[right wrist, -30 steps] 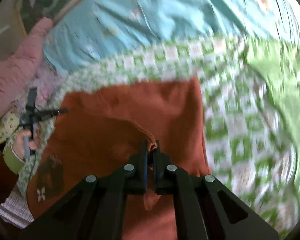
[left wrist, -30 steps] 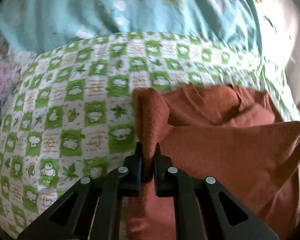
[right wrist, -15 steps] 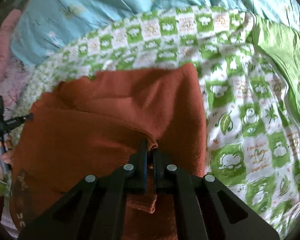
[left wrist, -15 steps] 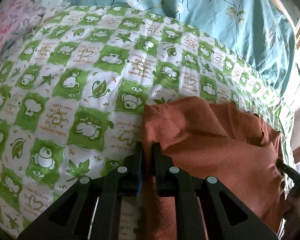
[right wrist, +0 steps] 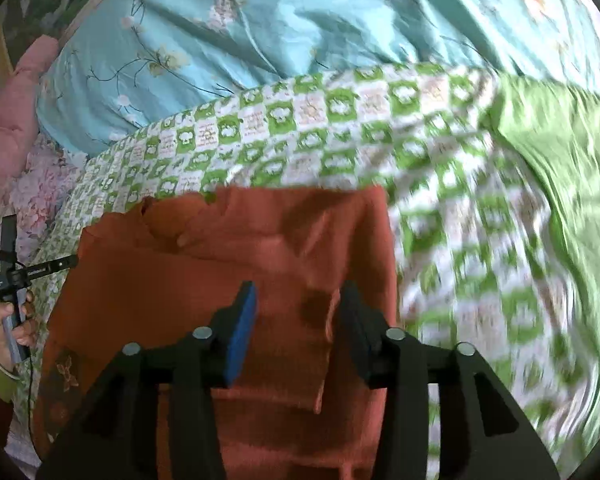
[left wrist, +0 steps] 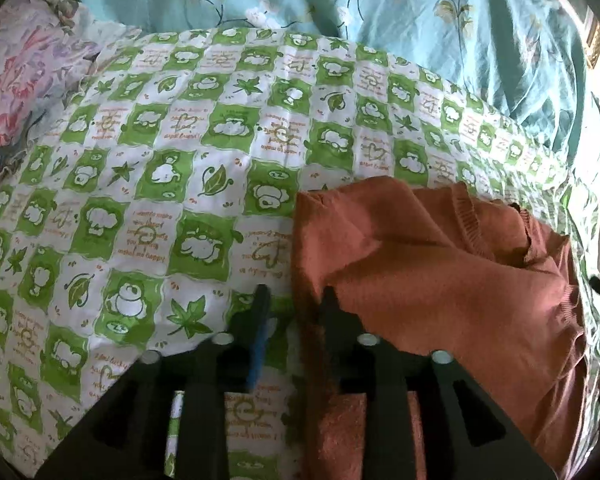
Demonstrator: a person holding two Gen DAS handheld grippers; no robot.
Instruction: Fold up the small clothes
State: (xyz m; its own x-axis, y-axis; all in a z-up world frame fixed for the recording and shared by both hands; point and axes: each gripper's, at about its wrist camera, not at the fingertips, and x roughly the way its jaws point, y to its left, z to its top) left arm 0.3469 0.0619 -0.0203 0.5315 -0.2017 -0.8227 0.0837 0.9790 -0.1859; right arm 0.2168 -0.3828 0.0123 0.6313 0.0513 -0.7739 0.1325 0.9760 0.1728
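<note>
Both grippers are opening over the rust-brown sweater (right wrist: 228,280), which lies folded on the green checked bedsheet (left wrist: 148,184). Left gripper (left wrist: 294,300): jaws apart, straddling the sweater's left edge. Right gripper (right wrist: 298,300): jaws apart, a loose fabric flap between them (unclamped). Risk: a blue pad (right wrist: 242,336) may snag the knit on withdrawal, dragging the fold open.
</note>
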